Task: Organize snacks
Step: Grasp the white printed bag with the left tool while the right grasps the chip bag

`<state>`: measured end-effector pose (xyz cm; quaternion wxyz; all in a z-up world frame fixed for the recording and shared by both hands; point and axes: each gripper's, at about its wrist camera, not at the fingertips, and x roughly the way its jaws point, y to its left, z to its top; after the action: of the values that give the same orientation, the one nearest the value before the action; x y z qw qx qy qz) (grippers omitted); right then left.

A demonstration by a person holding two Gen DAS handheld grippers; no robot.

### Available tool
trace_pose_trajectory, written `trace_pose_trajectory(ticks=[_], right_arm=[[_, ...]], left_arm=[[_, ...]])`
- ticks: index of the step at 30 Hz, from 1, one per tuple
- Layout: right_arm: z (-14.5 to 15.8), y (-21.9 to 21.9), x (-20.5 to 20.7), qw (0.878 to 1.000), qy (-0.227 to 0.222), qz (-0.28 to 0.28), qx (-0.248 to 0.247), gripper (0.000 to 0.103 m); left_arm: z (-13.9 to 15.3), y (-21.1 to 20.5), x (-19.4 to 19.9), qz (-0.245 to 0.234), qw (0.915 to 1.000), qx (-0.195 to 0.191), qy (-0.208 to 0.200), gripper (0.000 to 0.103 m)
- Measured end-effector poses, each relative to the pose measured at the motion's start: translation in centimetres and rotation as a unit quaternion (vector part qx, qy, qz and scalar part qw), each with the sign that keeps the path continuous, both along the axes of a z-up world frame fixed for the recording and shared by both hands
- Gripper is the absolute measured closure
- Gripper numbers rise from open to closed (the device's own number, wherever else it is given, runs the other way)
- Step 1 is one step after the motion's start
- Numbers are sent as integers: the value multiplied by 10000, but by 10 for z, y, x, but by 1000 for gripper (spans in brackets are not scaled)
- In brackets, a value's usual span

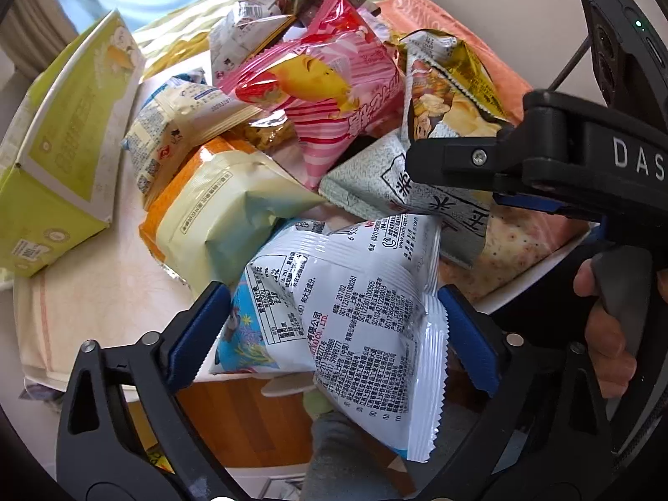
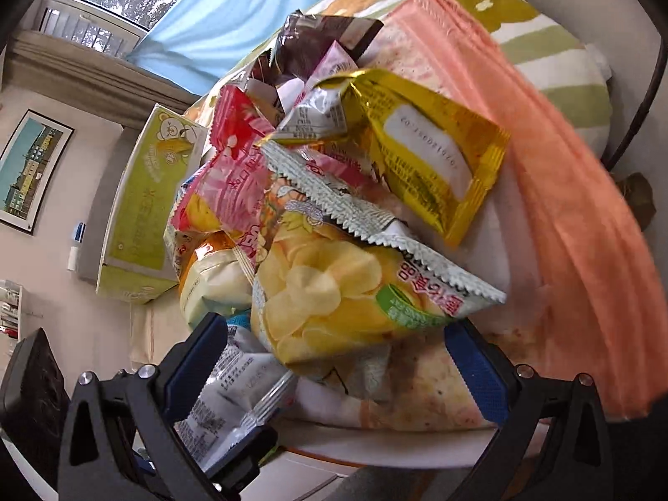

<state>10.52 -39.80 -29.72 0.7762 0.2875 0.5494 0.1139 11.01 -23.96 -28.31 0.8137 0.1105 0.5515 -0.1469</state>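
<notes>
A heap of snack bags covers the table [image 1: 96, 292]. My left gripper [image 1: 332, 334] points down at the heap's near edge. A white bag with black print [image 1: 355, 292] lies between its blue pads [image 1: 196, 334], which stand apart from it; the bag overhangs the table edge. My right gripper [image 2: 334, 359] is open over a yellow crisp bag with a pale green serrated top [image 2: 325, 292], which lies between its fingers. In the left wrist view its black fingers [image 1: 438, 158] reach into the heap from the right above the pale green bag [image 1: 367, 179].
A green carton [image 1: 71, 133] stands at the left. A pink striped bag [image 1: 325, 83], a gold bag [image 2: 430, 146] and a cream-and-orange bag [image 1: 217, 208] are in the heap. A big salmon package [image 2: 563, 208] lies at the right. A person's hand [image 1: 601, 325] grips the right handle.
</notes>
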Motion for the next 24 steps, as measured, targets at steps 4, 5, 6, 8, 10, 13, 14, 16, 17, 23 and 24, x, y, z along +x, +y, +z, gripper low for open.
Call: trace_pose_trajectory(ticks=[4,5,6,8,10,13,14,16,17,23,24], right_arm=[[-5,-4,4,10000,23,-59,66,0],[-6,-5,4,9999,32,-78,77,0],[-6,-4,4,9999,55,-103,99,0],[-10,-5,7,9998,96,-148,127,0],[-12,-5,6,9995,122,-217,178,3],[-13,-3,8,9994,169,-262,133,22],[-14,-4,9,9995,202,-243,99,30],[-15,-5,9,9993,221,-229,203,38],[-15,-5,8,9992,227,-228,248,43],[-9,-4,1,9995,207,-229,113,55],[-8,-6,-2,9993,202,-256,154,56]], left_arm=[[-4,-5,1,-22,9999,124,21,16],[-4,-6,-1,-56,9998,178,1,19],[-5,-6,-2,-84,9997,220,-10,22],[-5,-10,-6,-113,9996,268,-19,25],[-4,-8,-7,-88,9997,237,0,27],[0,-6,-11,-51,9998,208,-10,28],[1,-6,-12,-59,9998,213,-22,29],[4,-7,-16,-82,9997,234,-61,29],[5,-6,-17,-96,9997,229,-77,29],[21,-3,-24,-129,9996,165,-190,29],[22,-2,-25,-130,9996,150,-203,29]])
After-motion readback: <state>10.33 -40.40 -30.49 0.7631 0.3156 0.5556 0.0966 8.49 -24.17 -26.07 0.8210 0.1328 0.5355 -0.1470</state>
